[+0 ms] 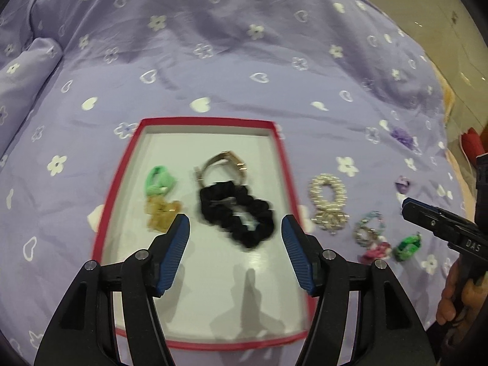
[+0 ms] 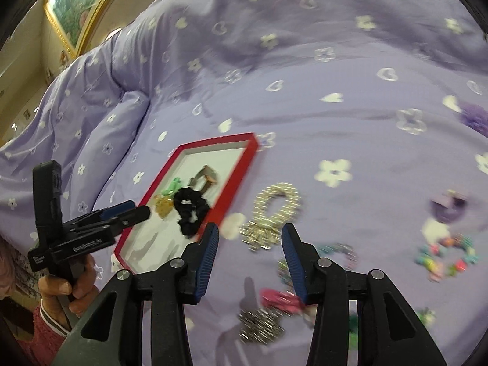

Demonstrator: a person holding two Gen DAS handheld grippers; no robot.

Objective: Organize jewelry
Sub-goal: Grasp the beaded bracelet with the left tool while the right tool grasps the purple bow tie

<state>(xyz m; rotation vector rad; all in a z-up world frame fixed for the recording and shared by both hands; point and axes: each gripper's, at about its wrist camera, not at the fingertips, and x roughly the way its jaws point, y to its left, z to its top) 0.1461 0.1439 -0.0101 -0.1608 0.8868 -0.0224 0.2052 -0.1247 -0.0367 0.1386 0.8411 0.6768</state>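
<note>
A red-rimmed box (image 1: 283, 158) lies on the purple bedspread. It holds a black scrunchie (image 1: 238, 213), a gold watch (image 1: 222, 164), a green hair tie (image 1: 158, 180) and an amber clip (image 1: 161, 213). My left gripper (image 1: 235, 219) hovers open above the box, just short of the scrunchie, with nothing between its pads. Right of the box lie a pearl bracelet (image 2: 276, 204), a pink clip (image 2: 277, 300) and a silvery piece (image 2: 259, 323). My right gripper (image 2: 250, 227) stands open above the pearl bracelet's near end, holding nothing.
More pieces are scattered on the bedspread (image 2: 335, 106) to the right: a colourful bead bracelet (image 2: 445, 256), a purple clip (image 2: 448, 207) and a purple flower (image 2: 475, 119). A pillow (image 1: 27, 67) lies far left. A framed picture (image 2: 79, 9) hangs on the wall. A hand (image 2: 64, 289) grips the left tool.
</note>
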